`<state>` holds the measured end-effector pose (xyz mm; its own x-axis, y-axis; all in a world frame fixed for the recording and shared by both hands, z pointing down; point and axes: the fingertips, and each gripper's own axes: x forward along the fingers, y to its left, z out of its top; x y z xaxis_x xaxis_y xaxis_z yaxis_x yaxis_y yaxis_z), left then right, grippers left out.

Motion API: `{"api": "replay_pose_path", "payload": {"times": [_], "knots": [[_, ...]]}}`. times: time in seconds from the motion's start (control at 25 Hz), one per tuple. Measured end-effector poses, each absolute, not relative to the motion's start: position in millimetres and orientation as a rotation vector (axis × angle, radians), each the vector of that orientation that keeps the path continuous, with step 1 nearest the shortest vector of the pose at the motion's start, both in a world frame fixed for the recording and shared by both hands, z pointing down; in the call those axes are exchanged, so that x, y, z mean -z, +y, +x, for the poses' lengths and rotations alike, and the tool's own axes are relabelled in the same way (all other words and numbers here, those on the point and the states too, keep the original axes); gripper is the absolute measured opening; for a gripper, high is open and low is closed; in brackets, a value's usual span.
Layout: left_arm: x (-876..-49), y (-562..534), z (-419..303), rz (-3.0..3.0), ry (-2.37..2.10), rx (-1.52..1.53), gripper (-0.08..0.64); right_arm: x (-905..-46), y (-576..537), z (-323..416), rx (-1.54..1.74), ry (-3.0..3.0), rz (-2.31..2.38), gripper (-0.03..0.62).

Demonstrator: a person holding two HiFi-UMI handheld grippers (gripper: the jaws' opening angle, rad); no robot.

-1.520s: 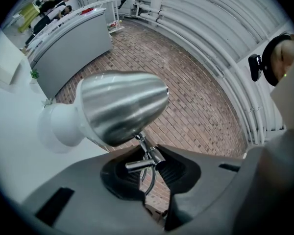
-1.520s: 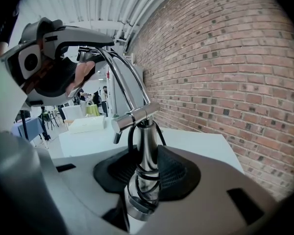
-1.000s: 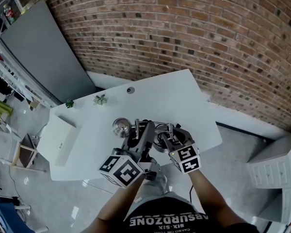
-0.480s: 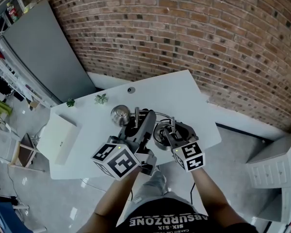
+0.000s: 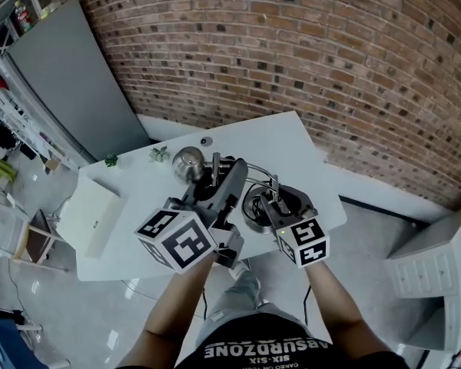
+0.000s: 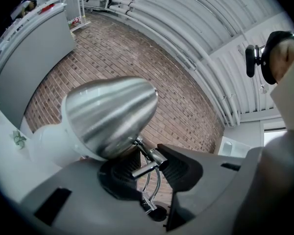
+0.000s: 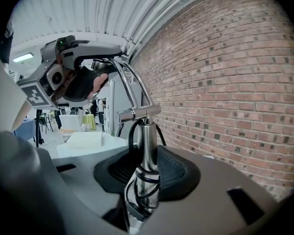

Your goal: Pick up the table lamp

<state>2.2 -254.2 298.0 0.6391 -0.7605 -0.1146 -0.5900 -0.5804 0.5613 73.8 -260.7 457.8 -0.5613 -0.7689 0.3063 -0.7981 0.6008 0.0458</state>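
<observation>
The table lamp is chrome, with a bullet-shaped shade (image 5: 188,162) (image 6: 108,114), a curved arm and a straight stem (image 7: 147,146) wound with black cord. It hangs in the air above the white table (image 5: 292,141). My left gripper (image 5: 219,177) (image 6: 148,166) is shut on the small chrome crossbar (image 6: 146,168) just under the shade; its jaws have just been opening a little, with that bar still between the pads. My right gripper (image 5: 261,202) (image 7: 146,173) is shut on the lamp's stem, lower down. The lamp's foot is hidden behind the grippers.
On the table lie a white box (image 5: 92,217) at the left, two small green plants (image 5: 159,155) and a small dark round thing (image 5: 206,141) near the far edge. A brick wall (image 5: 330,68) runs behind, with a grey panel (image 5: 69,83) at the left and a white cabinet (image 5: 438,275) at the right.
Both grippers have risen together with the lamp, so they look larger in the head view. The shade has moved toward the table's far edge in the picture.
</observation>
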Motion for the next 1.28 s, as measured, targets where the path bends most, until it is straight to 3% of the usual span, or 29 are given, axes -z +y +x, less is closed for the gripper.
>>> {"api": "replay_pose_path", "payload": {"times": [1.28], "knots": [[-255,-228,12,2.445,-0.988,0.472,0.112,-414,-228,81,-0.068,-2.571,1.31,0.118]]}}
